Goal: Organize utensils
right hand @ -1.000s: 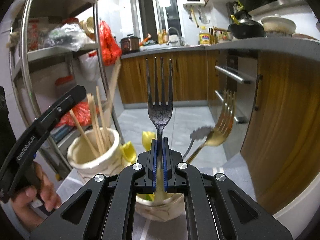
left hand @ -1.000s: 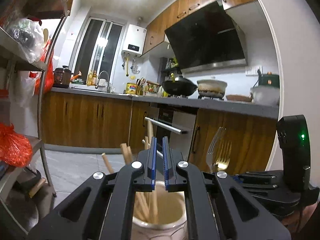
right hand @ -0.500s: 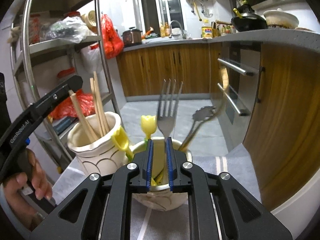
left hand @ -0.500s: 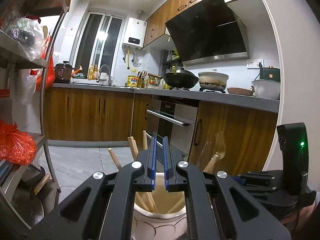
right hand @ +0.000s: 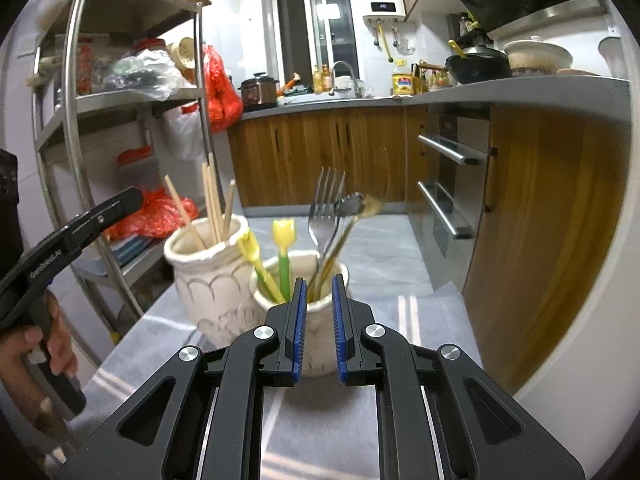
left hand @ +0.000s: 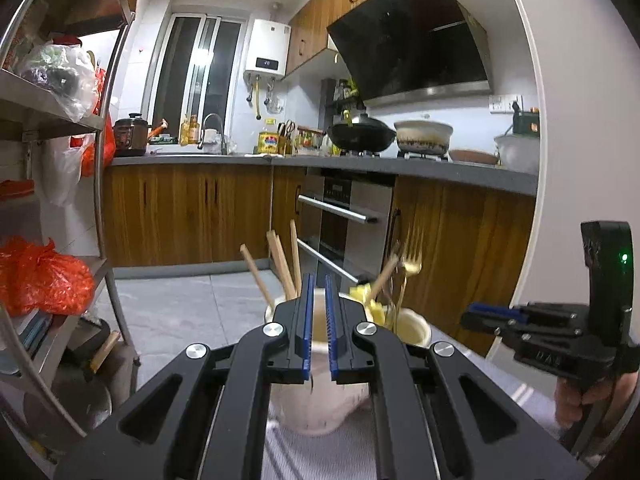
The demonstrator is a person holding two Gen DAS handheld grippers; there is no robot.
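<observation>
Two white ceramic jars stand on a grey cloth. The taller jar (right hand: 208, 276) holds wooden chopsticks (right hand: 212, 208). The shorter jar (right hand: 308, 336) holds a silver fork (right hand: 326, 208), a gold fork, a slotted spoon and two yellow tulip-topped utensils (right hand: 283, 236). My right gripper (right hand: 319, 320) is open and empty, just in front of the short jar. My left gripper (left hand: 317, 324) stands slightly open and empty in front of the tall jar (left hand: 320, 396); the short jar (left hand: 412, 326) shows behind it to the right.
A metal shelf rack (right hand: 100, 120) with bags stands to the left. Wooden cabinets and an oven (left hand: 344, 224) lie ahead. A white wall edge (right hand: 580, 320) curves close on the right. The right gripper's body (left hand: 568, 332) shows in the left wrist view.
My right gripper lowered the silver fork into the short jar, opened and drew back. The fork now stands in the jar. My left gripper pulled back slightly from the tall jar.
</observation>
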